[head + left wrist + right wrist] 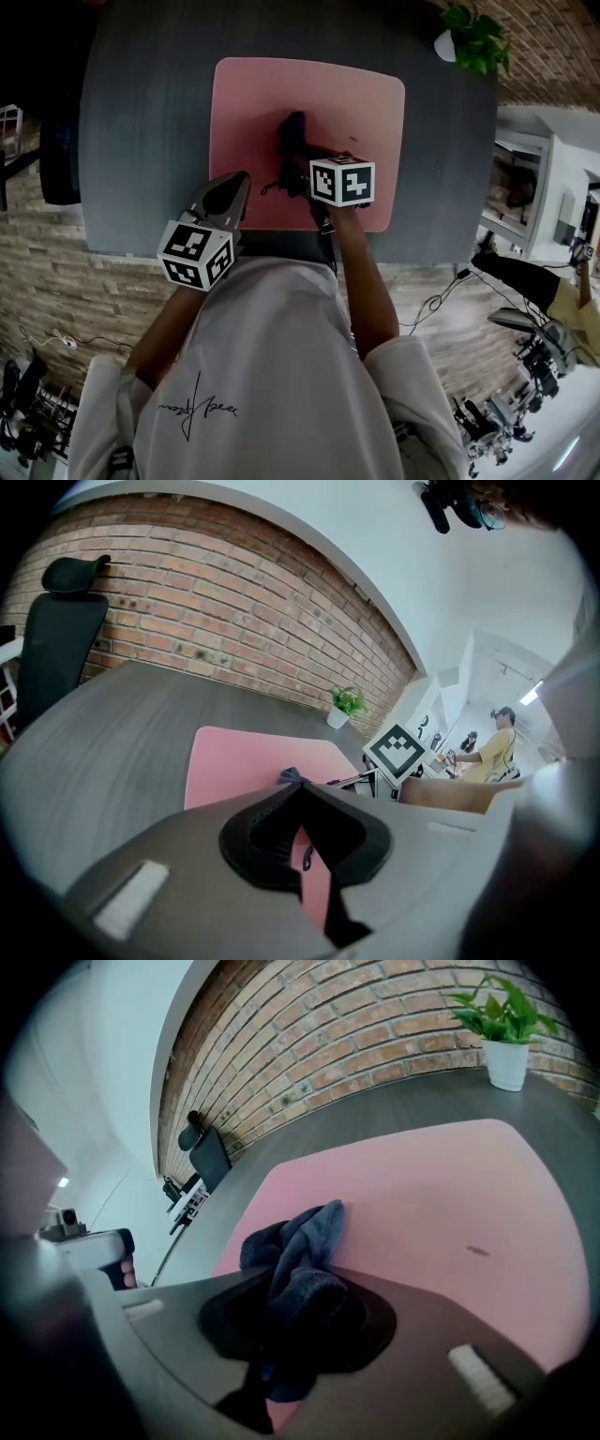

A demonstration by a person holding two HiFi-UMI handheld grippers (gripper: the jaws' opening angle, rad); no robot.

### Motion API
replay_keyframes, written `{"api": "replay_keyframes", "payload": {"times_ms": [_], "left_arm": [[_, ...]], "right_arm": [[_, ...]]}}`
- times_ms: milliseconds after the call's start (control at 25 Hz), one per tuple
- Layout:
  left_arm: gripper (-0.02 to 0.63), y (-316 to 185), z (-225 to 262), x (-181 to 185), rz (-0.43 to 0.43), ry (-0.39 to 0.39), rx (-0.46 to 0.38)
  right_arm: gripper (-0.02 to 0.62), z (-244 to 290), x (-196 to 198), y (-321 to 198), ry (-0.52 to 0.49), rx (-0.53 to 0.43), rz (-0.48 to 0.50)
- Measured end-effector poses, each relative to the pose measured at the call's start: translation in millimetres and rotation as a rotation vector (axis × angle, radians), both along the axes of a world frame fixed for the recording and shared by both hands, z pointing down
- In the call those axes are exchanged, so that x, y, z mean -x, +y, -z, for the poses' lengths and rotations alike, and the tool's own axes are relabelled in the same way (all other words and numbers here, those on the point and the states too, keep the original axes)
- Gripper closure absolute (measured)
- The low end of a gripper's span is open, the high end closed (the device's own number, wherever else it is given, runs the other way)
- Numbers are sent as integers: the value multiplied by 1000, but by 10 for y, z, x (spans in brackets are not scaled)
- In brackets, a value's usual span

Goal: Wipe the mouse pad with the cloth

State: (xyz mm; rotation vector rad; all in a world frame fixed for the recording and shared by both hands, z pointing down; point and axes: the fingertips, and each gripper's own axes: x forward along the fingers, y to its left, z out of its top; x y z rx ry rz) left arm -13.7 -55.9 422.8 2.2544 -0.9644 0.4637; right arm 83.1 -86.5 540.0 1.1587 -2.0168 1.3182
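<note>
A pink mouse pad [361, 103] lies on the dark grey table [141, 112]. My right gripper [300, 157] is over the pad's middle, shut on a dark blue cloth [292, 136] that is bunched against the pad. In the right gripper view the cloth [302, 1241] spills out between the jaws onto the mouse pad [441, 1194]. My left gripper [238, 180] sits at the pad's near left corner, shut, with nothing in it. In the left gripper view the mouse pad [234, 757] and cloth [289, 776] lie ahead of the jaws. A small dark mark [478, 1251] shows on the pad.
A potted plant [473, 37] stands at the table's far right corner, by the brick wall [394, 1026]. A black chair [56, 639] stands at the table's left side. The table's near edge is just under my arms. A person in yellow [492, 747] sits off to the right.
</note>
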Motion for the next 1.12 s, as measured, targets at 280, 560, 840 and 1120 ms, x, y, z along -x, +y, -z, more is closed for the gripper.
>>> {"api": "replay_keyframes", "payload": {"times_ms": [280, 560, 840, 1120], "left_arm": [[603, 28, -11, -77, -10, 8, 10], [603, 99, -56, -195, -46, 5, 33], [603, 102, -58, -238, -58, 2, 28], [601, 110, -80, -283, -68, 4, 33]], "right_arm": [[499, -6, -224, 65, 15, 4, -28], [499, -13, -491, 101, 24, 1, -67], [499, -7, -681, 143, 39, -4, -94], [497, -25, -862, 175, 52, 3, -120]]}}
